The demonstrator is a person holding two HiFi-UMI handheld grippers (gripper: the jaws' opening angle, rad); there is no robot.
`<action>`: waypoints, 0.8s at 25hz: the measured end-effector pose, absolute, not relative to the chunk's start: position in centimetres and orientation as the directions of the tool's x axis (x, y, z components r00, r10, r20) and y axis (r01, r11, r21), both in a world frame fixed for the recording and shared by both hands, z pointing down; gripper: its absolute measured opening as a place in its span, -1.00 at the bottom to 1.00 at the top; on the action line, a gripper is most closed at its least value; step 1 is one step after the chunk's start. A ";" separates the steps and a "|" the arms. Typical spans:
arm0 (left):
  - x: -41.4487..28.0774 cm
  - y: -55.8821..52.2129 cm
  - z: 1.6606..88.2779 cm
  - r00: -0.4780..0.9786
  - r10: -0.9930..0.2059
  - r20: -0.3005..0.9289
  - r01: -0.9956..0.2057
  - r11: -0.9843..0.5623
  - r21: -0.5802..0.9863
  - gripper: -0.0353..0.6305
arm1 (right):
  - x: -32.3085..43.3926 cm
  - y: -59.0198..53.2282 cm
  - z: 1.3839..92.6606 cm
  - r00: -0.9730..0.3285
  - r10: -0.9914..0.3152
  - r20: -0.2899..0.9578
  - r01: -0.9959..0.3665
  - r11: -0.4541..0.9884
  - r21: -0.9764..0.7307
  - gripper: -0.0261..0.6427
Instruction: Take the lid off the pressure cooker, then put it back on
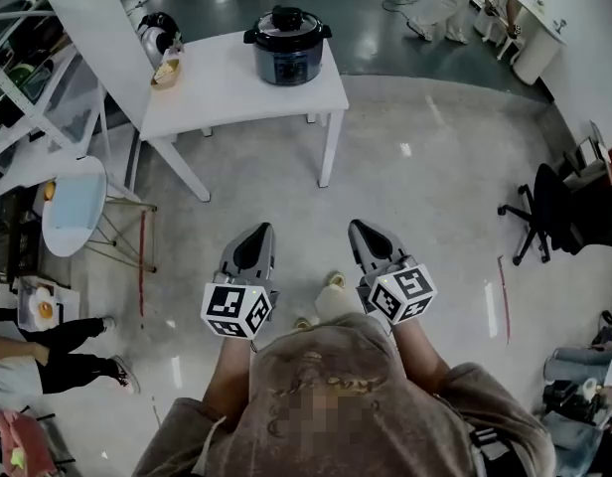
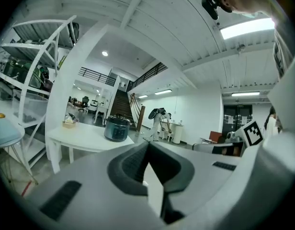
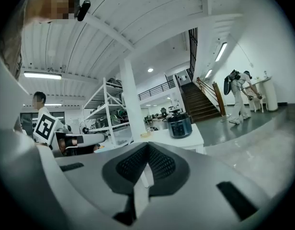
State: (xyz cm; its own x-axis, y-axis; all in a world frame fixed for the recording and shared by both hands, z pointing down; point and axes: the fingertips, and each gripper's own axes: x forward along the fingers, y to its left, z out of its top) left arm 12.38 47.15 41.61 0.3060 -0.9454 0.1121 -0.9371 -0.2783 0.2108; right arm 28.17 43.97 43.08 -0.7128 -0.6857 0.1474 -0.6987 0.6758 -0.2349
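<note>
Progress: nothing done; lid (image 1: 286,20) sits on pressure cooker (image 1: 287,60), far off.
Claws: left claw (image 1: 260,230), right claw (image 1: 359,226) closed, empty.

A white table (image 1: 227,87) carries a small tan basket (image 1: 167,72) at its left edge, near the far corner. To its left stand a white shelving rack (image 3: 107,111) and a round pale-blue side table (image 1: 73,212), and a black office chair (image 1: 549,212) stands well apart on the right. A person in dark trousers (image 1: 63,351) is at the head view's lower left edge, and another with a backpack (image 3: 239,95) bends over beside a staircase (image 3: 200,102).
</note>
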 end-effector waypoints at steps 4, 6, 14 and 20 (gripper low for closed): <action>12.0 45.3 41.9 0.315 -0.943 0.111 -0.933 -0.287 0.216 -0.88 | 28.1 42.1 43.6 -0.697 -0.700 0.157 -0.714 0.658 -0.240 -0.94; 11.8 44.2 42.1 0.319 -0.941 0.114 -0.934 -0.291 0.209 -0.88 | 27.8 40.9 43.9 -0.698 -0.698 0.158 -0.713 0.659 -0.239 -0.94; 10.3 37.6 42.6 0.306 -0.945 0.112 -0.937 -0.278 0.211 -0.88 | 25.8 33.8 44.1 -0.726 -0.673 0.141 -0.685 0.688 -0.241 -0.94; 9.2 30.4 41.6 0.291 -0.950 0.109 -0.942 -0.265 0.204 -0.88 | 24.6 26.5 43.4 -0.743 -0.655 0.138 -0.667 0.705 -0.243 -0.94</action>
